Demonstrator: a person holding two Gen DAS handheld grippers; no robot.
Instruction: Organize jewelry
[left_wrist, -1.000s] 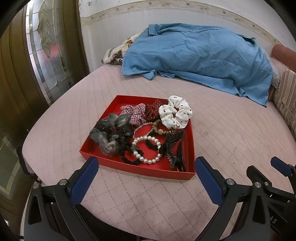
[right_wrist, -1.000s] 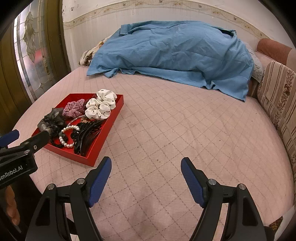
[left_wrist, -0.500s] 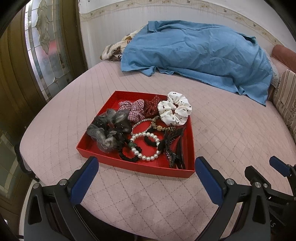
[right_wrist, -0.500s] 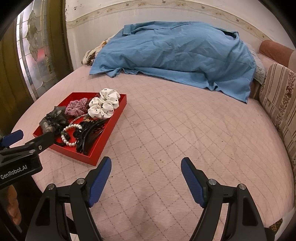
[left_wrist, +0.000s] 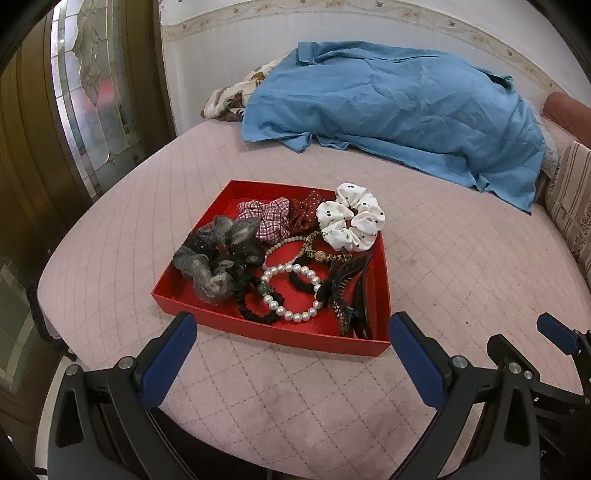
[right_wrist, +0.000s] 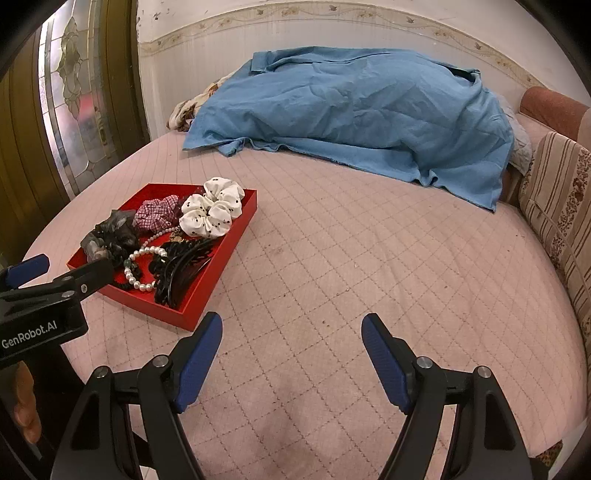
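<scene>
Jewelry and hair pieces fill the red tray (left_wrist: 258, 332), which lies on the pink quilted bedspread (left_wrist: 443, 258) toward its left side. We see a white polka-dot scrunchie (left_wrist: 351, 218) at the tray's far right corner, a red checked scrunchie (left_wrist: 267, 218) beside it, and a grey sheer scrunchie (left_wrist: 218, 254) along the left wall. A pearl bracelet (left_wrist: 291, 291) lies in the middle over a black hair tie (left_wrist: 255, 312), with black hair claws (left_wrist: 349, 291) against the right wall. A blue sheet (left_wrist: 399, 110) is heaped at the far end of the bed.

We hold our left gripper (left_wrist: 291, 349) tilted down just short of the tray's near wall, fingers spread wide with nothing between them. Our right gripper (right_wrist: 291, 349) points down at bare bedspread to the right of the tray, fingers likewise wide and empty.
</scene>
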